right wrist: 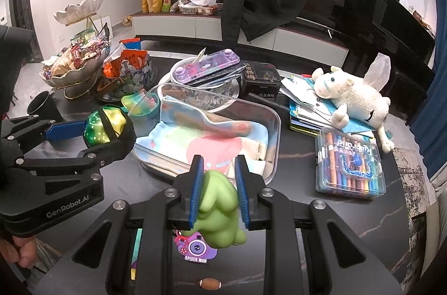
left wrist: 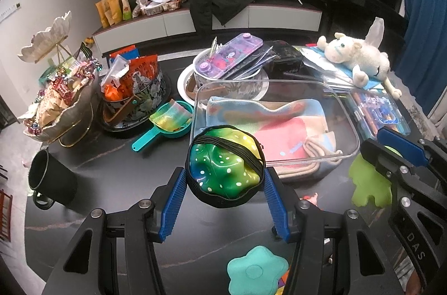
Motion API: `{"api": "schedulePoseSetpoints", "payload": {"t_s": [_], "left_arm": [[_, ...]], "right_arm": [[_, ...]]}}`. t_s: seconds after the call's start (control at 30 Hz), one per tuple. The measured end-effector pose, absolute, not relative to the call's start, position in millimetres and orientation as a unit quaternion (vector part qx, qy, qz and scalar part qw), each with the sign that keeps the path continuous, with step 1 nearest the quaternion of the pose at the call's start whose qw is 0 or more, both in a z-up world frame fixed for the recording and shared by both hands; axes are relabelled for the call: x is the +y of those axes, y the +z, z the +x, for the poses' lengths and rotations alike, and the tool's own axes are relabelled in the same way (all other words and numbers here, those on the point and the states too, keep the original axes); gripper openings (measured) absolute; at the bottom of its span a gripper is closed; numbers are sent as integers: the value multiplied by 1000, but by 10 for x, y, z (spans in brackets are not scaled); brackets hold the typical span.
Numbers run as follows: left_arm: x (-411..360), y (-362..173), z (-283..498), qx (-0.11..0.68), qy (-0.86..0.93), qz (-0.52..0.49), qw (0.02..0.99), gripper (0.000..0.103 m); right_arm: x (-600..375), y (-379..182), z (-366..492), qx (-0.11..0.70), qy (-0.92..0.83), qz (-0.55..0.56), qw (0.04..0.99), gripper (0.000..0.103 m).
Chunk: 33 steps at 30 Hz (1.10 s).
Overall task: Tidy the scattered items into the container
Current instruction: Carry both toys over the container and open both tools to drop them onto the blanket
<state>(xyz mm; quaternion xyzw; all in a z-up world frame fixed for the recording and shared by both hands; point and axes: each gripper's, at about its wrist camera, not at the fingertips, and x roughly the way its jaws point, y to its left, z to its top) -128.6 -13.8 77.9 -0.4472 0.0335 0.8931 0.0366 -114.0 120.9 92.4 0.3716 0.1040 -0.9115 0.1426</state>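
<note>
Surface [left wrist: 117, 166]: dark, marbled, crowded with snack bowls, a crayon box [right wrist: 350, 165] and a plush sheep [right wrist: 354, 99] on papers.
Container [left wrist: 346, 113]: clear plastic box at the middle of the surface, a pastel cloth [left wrist: 268, 122] lying inside it and spilling over the near rim.
Left gripper [left wrist: 225, 183]: fingers clenched on the green-yellow ball [left wrist: 223, 163], which sits in a black elastic net, held just in front of the container's near left corner.
Right gripper [right wrist: 216, 183]: fingers clamped on the green squishy toy [right wrist: 218, 211], held just short of the container's near wall.
Loose items: teal flower toy [left wrist: 257, 271] and a Spider-Man camera toy [right wrist: 195, 250] lie on the surface below the grippers.
</note>
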Motion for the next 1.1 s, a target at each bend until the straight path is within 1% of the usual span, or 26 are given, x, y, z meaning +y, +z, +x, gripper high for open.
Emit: {"api": "schedulePoseSetpoints", "payload": {"t_s": [0.63,1.1], "left_arm": [[-25,935,-1604,47,891,-449,39,52],[-31,827,-1884,44,882,-468,40,52]], "right_arm": [[1168,964,-1493,109,-902,386,157,20],[1068,892,-1834,108,-891,406,172,20]]}}
